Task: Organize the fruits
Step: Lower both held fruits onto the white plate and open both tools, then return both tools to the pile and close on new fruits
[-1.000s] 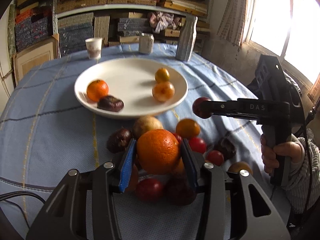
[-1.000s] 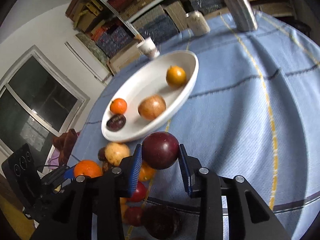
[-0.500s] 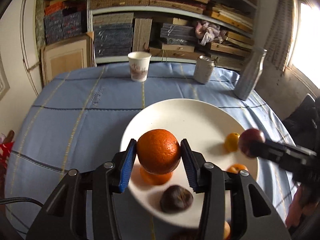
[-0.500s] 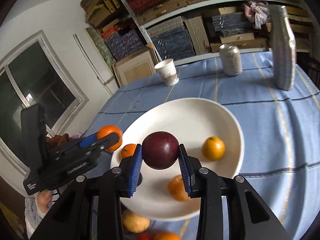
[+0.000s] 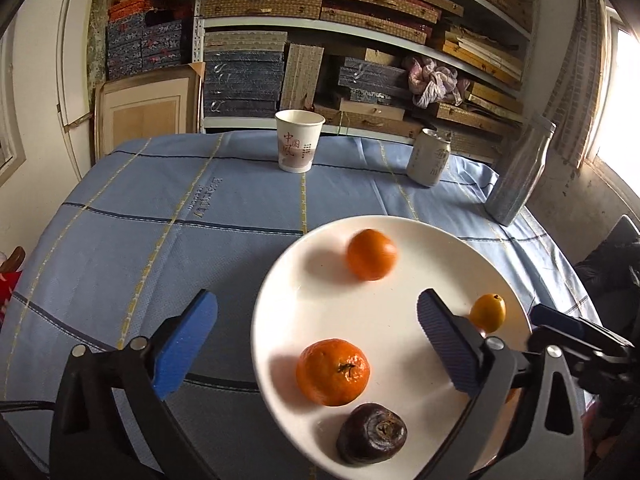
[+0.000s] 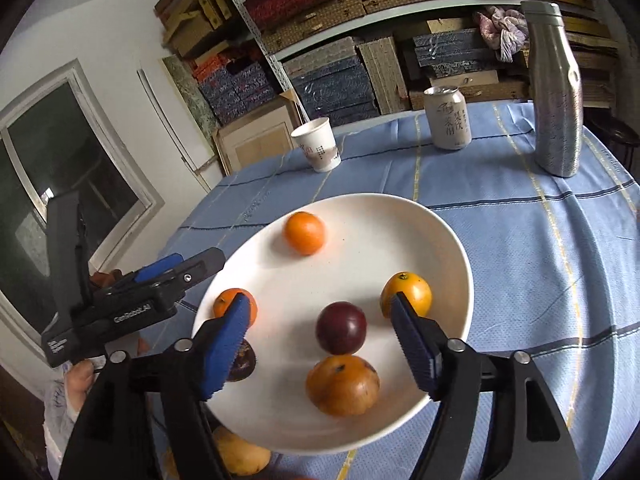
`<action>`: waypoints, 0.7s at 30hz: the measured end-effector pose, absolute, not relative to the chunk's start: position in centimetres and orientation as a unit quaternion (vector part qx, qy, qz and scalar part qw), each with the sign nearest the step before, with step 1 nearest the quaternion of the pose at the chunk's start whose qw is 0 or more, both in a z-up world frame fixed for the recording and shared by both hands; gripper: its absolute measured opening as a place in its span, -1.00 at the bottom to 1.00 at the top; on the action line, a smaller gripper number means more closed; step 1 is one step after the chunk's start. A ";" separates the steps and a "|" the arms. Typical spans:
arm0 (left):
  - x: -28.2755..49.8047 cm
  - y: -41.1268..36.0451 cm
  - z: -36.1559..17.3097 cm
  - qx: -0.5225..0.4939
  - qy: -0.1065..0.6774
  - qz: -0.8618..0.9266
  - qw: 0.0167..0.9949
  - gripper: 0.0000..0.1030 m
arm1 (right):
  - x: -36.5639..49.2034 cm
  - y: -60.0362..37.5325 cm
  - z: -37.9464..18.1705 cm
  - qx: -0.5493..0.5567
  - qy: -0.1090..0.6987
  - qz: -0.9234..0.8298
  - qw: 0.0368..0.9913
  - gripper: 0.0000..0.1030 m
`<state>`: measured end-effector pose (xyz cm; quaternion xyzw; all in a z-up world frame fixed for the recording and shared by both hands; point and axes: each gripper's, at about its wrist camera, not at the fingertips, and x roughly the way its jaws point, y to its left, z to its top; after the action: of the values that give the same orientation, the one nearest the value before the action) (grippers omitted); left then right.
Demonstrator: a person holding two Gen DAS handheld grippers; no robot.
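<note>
Between the blue pads of the left claw (image 5: 318, 346), whose jaws have just been opening and now stand wide apart, nothing is held; the large orange (image 5: 372, 254) it carried lies free on the white plate (image 5: 448, 240). Likewise the right claw (image 6: 320, 344) has just been opening and holds nothing, the dark plum (image 6: 341, 327) resting on the plate below its spread pads. Around these lie a mandarin (image 5: 333, 372), a small yellow-orange fruit (image 6: 406, 293), a brown speckled fruit (image 6: 342, 385) and a wrinkled dark fruit (image 5: 372, 433). Beyond the plate, on the blue-clothed tabletop (image 5: 160, 208), stand a paper cup (image 5: 299, 140), a can (image 6: 447, 117) and a steel bottle (image 6: 557, 92). Such round fruit probably rolls easily and bruises; grasp each across its widest girth, gently.
</note>
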<state>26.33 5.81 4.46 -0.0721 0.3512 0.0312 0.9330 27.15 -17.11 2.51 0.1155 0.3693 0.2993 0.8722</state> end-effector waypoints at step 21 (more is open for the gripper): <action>14.3 5.9 3.8 -0.055 0.349 0.041 0.935 0.91 | 20.9 -24.6 1.6 0.204 0.367 0.266 0.868 0.87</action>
<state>14.32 5.94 3.76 -0.0546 0.3488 0.0406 0.9347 20.86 -24.58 1.58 0.2038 0.3667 0.2664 0.8678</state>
